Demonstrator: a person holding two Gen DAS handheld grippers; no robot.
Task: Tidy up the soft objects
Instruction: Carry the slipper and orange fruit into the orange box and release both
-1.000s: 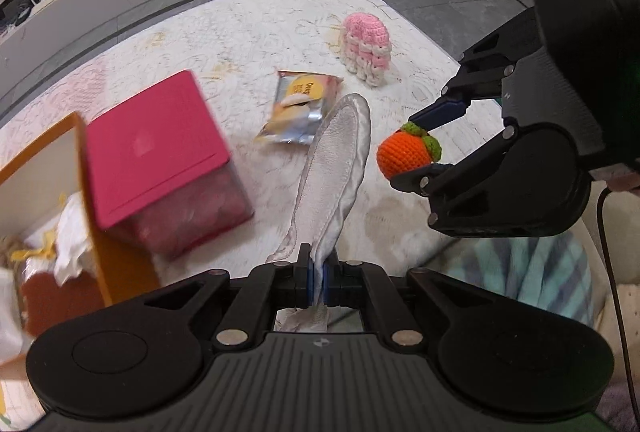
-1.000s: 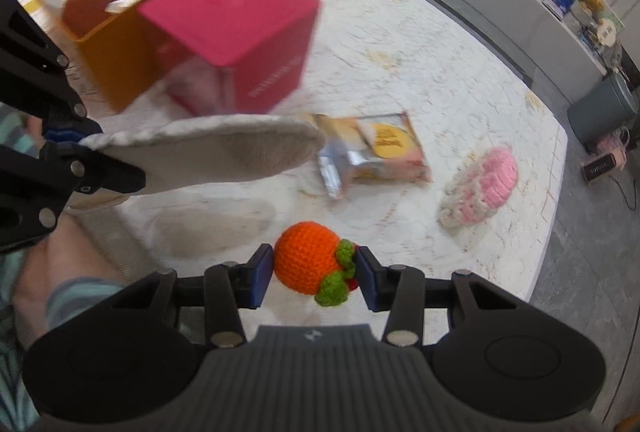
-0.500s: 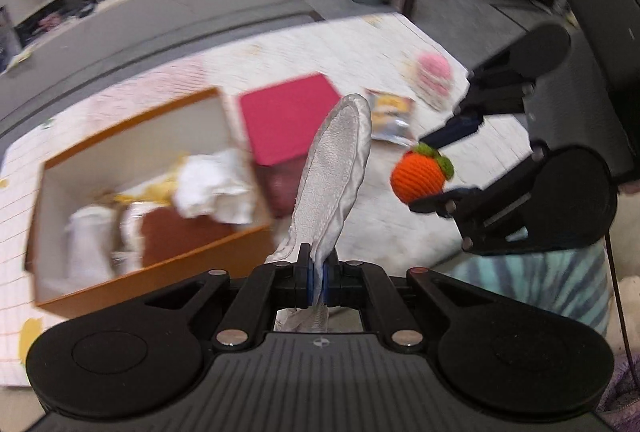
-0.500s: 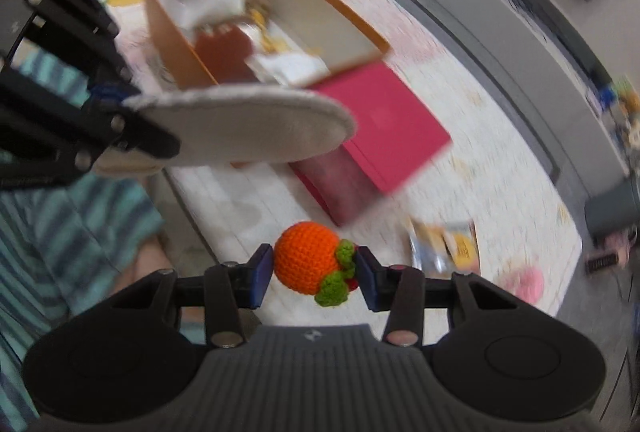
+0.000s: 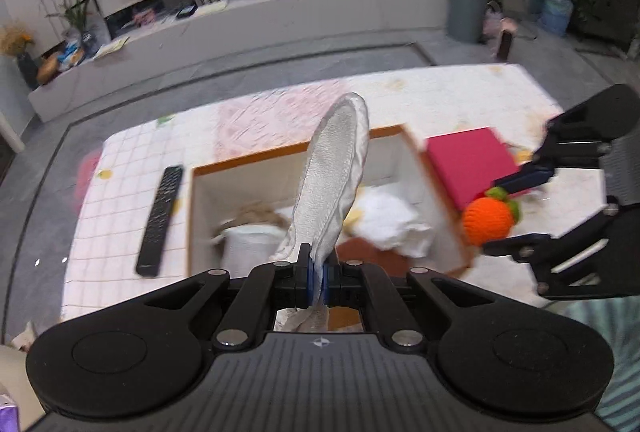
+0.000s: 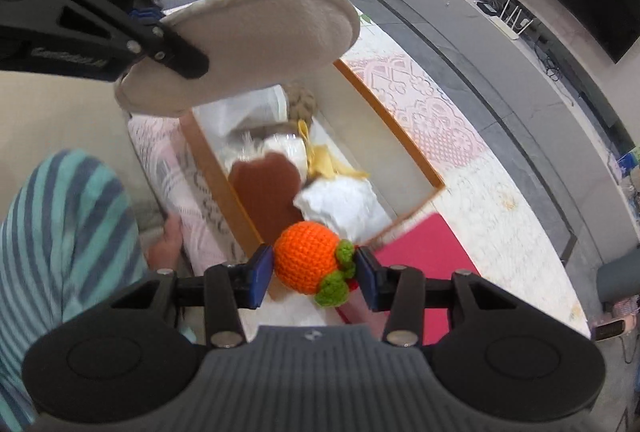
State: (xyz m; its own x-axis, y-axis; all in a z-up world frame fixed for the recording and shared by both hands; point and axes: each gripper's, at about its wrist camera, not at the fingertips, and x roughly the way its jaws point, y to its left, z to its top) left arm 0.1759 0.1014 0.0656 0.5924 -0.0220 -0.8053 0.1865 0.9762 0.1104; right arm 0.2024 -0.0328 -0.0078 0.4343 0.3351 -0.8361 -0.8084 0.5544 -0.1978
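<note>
Left wrist: insole (image 5: 334, 184) in left tongs (image 5: 318, 282)

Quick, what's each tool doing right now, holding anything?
Left tool: closed on the white insole.
Right tool: closed on the orange crochet fruit.

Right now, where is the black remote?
In the left wrist view, the remote lies on the tiled cloth at the left, just outside the left wall of the orange box.
</note>
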